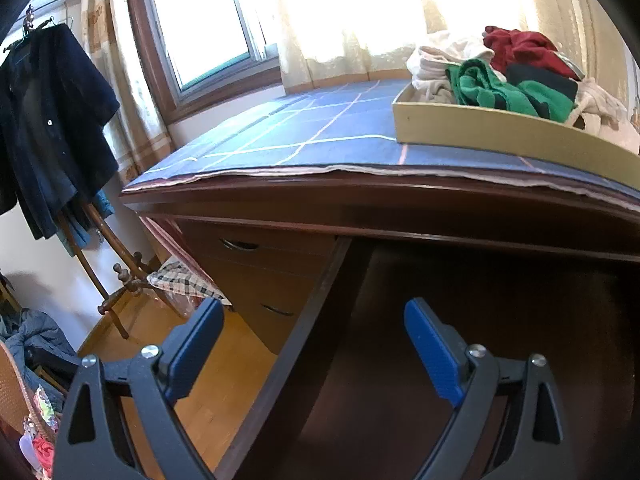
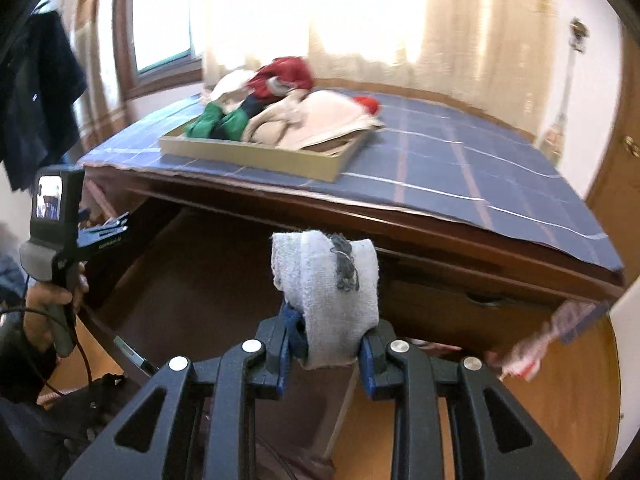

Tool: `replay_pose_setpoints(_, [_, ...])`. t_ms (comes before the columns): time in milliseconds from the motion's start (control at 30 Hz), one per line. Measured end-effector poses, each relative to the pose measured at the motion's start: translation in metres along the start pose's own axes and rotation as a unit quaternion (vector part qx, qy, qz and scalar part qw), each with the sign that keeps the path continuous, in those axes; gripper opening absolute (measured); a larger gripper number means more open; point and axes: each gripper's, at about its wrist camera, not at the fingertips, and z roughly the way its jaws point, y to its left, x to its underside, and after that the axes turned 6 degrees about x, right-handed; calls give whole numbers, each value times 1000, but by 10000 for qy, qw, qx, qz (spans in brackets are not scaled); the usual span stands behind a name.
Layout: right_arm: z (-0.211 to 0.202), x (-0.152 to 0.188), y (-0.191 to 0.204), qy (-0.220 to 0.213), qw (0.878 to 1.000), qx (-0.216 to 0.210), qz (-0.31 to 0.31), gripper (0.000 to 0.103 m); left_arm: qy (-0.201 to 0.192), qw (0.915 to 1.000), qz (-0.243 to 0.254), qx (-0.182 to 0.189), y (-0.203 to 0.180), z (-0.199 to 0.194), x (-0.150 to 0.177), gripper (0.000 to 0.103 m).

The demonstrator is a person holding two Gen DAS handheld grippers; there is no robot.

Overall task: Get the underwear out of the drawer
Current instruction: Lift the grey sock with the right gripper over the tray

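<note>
Underwear point(image 2: 326, 292), grey ribbed knit, folded and frayed, pinched upright in right claw point(image 2: 329, 350); left claw point(image 1: 314, 344) wide, bare.

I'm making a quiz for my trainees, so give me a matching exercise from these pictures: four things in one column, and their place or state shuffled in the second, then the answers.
Things
1. right gripper
2. left gripper
3. cardboard tray
4. dark jacket

Place or state
A. hanging on a wooden coat stand
B. open, over the pulled-out drawer
C. on the blue checked cloth, heaped with clothes
D. shut on a grey-white garment

Pairs: 1-D, 2-B, 3-C, 4-A
</note>
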Motion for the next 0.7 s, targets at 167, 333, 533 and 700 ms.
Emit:
replay_pose_setpoints(167, [-28, -7, -23, -126, 9989, 368, 253, 29, -68, 10000, -13, 44, 2, -2, 0, 93])
replay_pose_setpoints(333, [-33, -27, -22, -279, 9981, 365, 422, 29, -109, 9999, 73, 93, 0, -3, 0, 93])
replay_pose_setpoints(533, [-27, -70, -5, -539, 9979, 215, 273, 29, -150, 9998, 128, 87, -2, -4, 2, 93])
replay_pose_setpoints(700, [-18, -110, 10, -750, 9971, 101, 112, 29, -146, 9998, 103, 89, -1, -4, 2, 93])
